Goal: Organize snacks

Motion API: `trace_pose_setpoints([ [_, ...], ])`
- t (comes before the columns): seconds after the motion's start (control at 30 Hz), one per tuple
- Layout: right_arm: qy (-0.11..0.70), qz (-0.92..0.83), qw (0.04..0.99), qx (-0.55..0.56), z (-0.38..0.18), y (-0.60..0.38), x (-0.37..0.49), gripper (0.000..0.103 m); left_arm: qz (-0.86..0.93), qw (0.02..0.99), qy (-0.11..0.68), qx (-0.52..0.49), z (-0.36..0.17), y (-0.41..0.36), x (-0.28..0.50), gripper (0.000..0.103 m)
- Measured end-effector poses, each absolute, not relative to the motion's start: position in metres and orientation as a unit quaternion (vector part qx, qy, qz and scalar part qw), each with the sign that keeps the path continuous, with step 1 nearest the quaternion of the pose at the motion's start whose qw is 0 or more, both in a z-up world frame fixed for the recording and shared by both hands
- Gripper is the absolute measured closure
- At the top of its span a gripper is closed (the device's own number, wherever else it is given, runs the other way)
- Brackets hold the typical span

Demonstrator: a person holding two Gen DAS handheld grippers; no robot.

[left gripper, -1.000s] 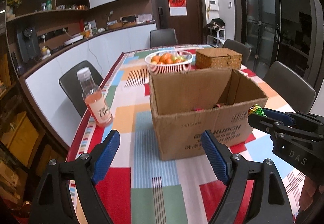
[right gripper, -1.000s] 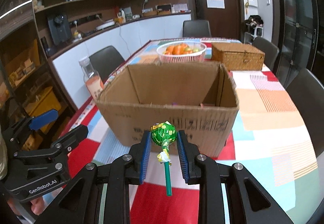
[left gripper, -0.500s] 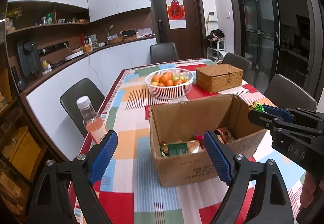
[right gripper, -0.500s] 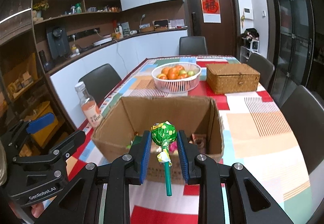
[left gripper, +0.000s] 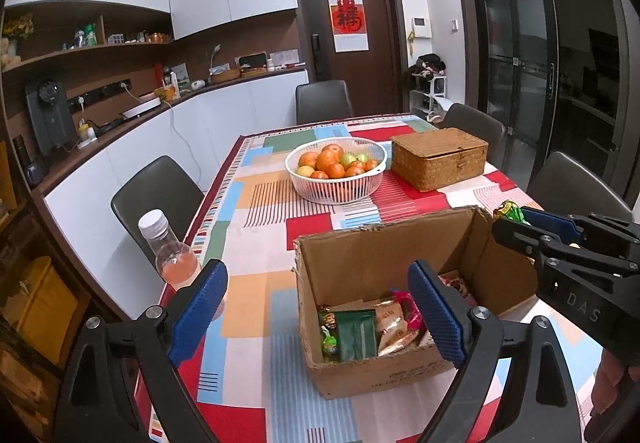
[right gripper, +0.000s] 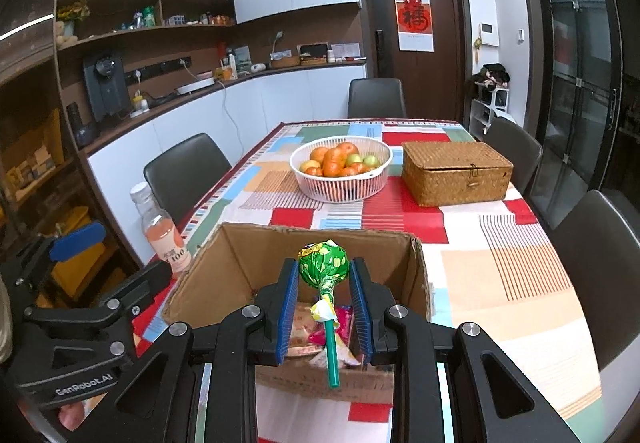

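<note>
An open cardboard box (left gripper: pixel 352 263) (right gripper: pixel 240 255) stands on the colourful tablecloth and holds several wrapped snacks (left gripper: pixel 372 327). My right gripper (right gripper: pixel 325 271) is shut on a green-wrapped lollipop (right gripper: pixel 323 266) with a green stick, held above the box's near edge. In the left wrist view the right gripper (left gripper: pixel 516 217) hangs over the box's right wall, with the lollipop (left gripper: pixel 508 210) at its tip. My left gripper (left gripper: pixel 316 307) is open and empty, raised in front of the box.
A bottle of pink drink (left gripper: pixel 172 255) (right gripper: pixel 162 231) stands left of the box near the table edge. A white basket of fruit (left gripper: pixel 336 167) (right gripper: pixel 340 165) and a closed wicker box (left gripper: pixel 438 157) (right gripper: pixel 456 171) sit behind. Dark chairs surround the table.
Both grippers have risen, so the views now look down into the box and its snacks show. The right gripper has carried the lollipop over the box's opening.
</note>
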State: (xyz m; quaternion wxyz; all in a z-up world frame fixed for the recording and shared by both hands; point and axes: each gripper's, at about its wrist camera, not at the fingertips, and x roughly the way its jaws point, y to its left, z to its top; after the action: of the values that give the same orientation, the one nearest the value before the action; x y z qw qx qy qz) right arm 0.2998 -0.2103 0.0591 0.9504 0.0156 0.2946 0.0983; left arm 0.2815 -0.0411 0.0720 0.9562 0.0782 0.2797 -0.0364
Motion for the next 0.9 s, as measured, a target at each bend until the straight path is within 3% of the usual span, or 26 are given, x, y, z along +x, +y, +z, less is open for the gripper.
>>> trace_pose_setpoints([
  [0.33, 0.307, 0.071, 0.949, -0.003, 0.054, -0.207, 0.325, 0.075, -0.026, 0.956, 0.28, 0.082, 0.071, -0.04, 0.288, 0.01],
  [0.43, 0.302, 0.067, 0.951, -0.008, 0.055, -0.208, 0.32, 0.063, -0.025, 0.957, 0.276, 0.082, 0.071, -0.04, 0.284, 0.008],
  [0.6, 0.293, 0.065, 0.954, -0.008, 0.057, -0.211, 0.294, 0.062, -0.035, 0.958, 0.271, 0.085, 0.071, -0.042, 0.27, 0.008],
  [0.67, 0.286, 0.067, 0.956, -0.004, 0.058, -0.214, 0.28, 0.054, -0.04, 0.96, 0.262, 0.086, 0.071, -0.044, 0.256, 0.004],
  [0.8, 0.266, 0.061, 0.962, -0.016, 0.061, -0.216, 0.247, 0.05, -0.047, 0.964, 0.245, 0.087, 0.076, -0.048, 0.231, 0.002],
  [0.9, 0.248, 0.052, 0.967, -0.016, 0.065, -0.221, 0.217, 0.036, -0.05, 0.968, 0.233, 0.082, 0.08, -0.049, 0.209, 0.002],
])
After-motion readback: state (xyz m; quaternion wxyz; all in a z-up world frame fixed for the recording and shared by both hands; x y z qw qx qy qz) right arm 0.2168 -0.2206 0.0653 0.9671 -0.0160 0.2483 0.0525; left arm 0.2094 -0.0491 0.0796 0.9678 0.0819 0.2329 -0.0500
